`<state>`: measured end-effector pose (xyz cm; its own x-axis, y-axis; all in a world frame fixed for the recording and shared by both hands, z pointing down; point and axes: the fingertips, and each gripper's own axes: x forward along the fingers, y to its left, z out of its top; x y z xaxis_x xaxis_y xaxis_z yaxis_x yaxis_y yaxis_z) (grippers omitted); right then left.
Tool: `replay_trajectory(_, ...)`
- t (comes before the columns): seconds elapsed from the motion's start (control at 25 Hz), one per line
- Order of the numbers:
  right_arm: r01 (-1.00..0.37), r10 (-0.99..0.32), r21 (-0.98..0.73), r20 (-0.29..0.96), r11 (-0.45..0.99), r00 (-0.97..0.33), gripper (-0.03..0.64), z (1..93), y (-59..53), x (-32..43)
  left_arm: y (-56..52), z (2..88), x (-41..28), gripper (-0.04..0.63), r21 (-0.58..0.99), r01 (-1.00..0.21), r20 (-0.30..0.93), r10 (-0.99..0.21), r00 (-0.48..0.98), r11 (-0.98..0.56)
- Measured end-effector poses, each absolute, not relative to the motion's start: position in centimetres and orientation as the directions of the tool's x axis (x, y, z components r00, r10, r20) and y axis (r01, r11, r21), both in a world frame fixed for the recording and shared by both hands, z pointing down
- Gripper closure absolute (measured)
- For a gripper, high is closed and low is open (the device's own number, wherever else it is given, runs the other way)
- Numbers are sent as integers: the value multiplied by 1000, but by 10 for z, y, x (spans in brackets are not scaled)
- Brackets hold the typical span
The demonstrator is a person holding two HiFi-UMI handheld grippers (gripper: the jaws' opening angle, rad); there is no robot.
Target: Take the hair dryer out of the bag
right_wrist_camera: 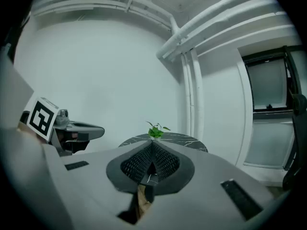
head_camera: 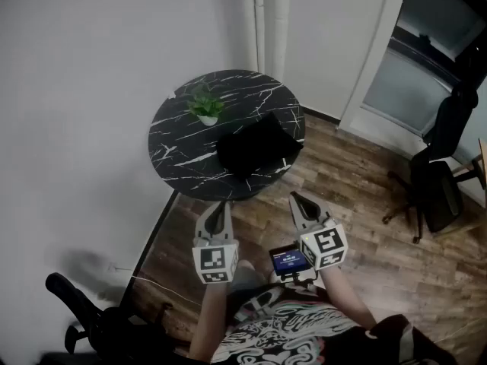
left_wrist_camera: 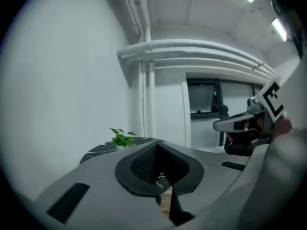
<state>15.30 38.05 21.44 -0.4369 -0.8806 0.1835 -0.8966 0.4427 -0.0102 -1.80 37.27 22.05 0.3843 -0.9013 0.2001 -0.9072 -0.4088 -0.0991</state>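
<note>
A black bag (head_camera: 256, 147) lies on the near right part of a round black marble table (head_camera: 183, 154). No hair dryer shows; the bag's inside is hidden. My left gripper (head_camera: 218, 207) hovers shut over the wooden floor, short of the table's near edge, with nothing in it. My right gripper (head_camera: 298, 201) is beside it, also shut and empty. In the left gripper view the jaws (left_wrist_camera: 158, 150) meet, with the right gripper (left_wrist_camera: 249, 123) off to the right. In the right gripper view the closed jaws (right_wrist_camera: 151, 150) point toward the table (right_wrist_camera: 180, 139).
A small potted plant (head_camera: 205, 107) stands on the table's far left part, behind the bag. A black office chair (head_camera: 441, 169) stands at the right by the window; another black chair base (head_camera: 84, 318) sits at the lower left. A white wall and pipes (head_camera: 266, 21) rise behind the table.
</note>
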Motion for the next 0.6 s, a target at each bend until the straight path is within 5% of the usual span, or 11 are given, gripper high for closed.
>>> replay_trajectory(0.6,-883,-874,-52,127,467,-469,598,204,371,162,363,198,-20,581,48,-903,88,-898,430,-428)
